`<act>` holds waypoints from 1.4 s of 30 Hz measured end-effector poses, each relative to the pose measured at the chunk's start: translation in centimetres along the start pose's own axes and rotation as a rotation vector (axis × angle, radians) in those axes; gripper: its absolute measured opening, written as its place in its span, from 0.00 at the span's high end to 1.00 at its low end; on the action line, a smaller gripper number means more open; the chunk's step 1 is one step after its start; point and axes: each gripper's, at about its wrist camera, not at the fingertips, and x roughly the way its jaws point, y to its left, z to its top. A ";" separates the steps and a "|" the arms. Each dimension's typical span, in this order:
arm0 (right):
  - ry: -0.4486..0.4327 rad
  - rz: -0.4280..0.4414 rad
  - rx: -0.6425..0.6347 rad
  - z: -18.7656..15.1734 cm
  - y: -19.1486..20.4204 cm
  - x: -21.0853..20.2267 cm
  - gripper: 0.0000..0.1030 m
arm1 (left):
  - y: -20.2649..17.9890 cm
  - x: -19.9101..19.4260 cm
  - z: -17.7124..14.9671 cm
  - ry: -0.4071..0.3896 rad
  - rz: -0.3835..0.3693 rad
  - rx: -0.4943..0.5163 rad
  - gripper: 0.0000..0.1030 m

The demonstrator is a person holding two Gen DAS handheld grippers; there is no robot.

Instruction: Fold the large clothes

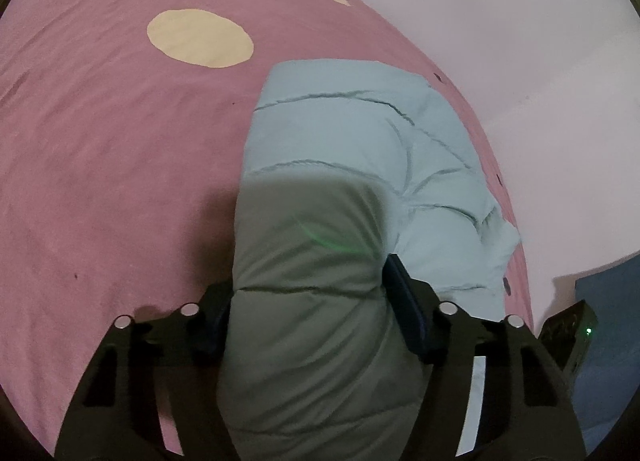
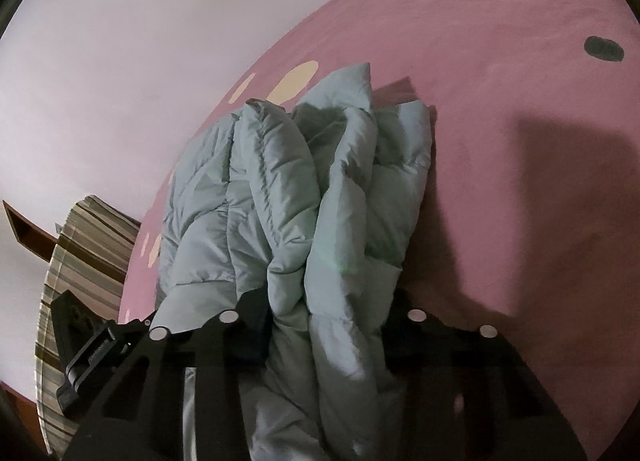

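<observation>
While the left wrist camera looked down, the left gripper (image 1: pixel 308 317) had its jaws pressed against both sides of a thick fold of the pale blue puffer jacket (image 1: pixel 352 133). The garment's long axis ran straight ahead of the claw across the pink bedspread (image 1: pixel 100 141), toward its far edge.

From the right wrist view, the right gripper (image 2: pixel 324 325) was narrowed on a bunched, layered end of the jacket (image 2: pixel 288 189), which stretched forward and slightly left. Both claws appeared equally near, each holding the near end.
</observation>
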 end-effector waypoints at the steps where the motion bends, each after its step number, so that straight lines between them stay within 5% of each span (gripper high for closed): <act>1: -0.004 0.003 0.001 -0.1 0.1 0.0 0.65 | -0.3 -0.1 0.0 -0.002 0.002 0.005 0.41; 20: -0.058 0.024 -0.122 0.0 5.5 0.8 0.77 | -0.6 -5.0 0.5 -0.108 0.026 0.035 0.62; 30: -0.034 0.131 -0.206 3.6 13.2 8.5 0.77 | 3.5 -7.5 7.1 -0.232 0.092 0.000 0.62; 42: 0.042 0.106 -0.210 4.3 14.0 15.0 0.77 | 8.3 -5.1 8.9 -0.209 0.149 -0.022 0.61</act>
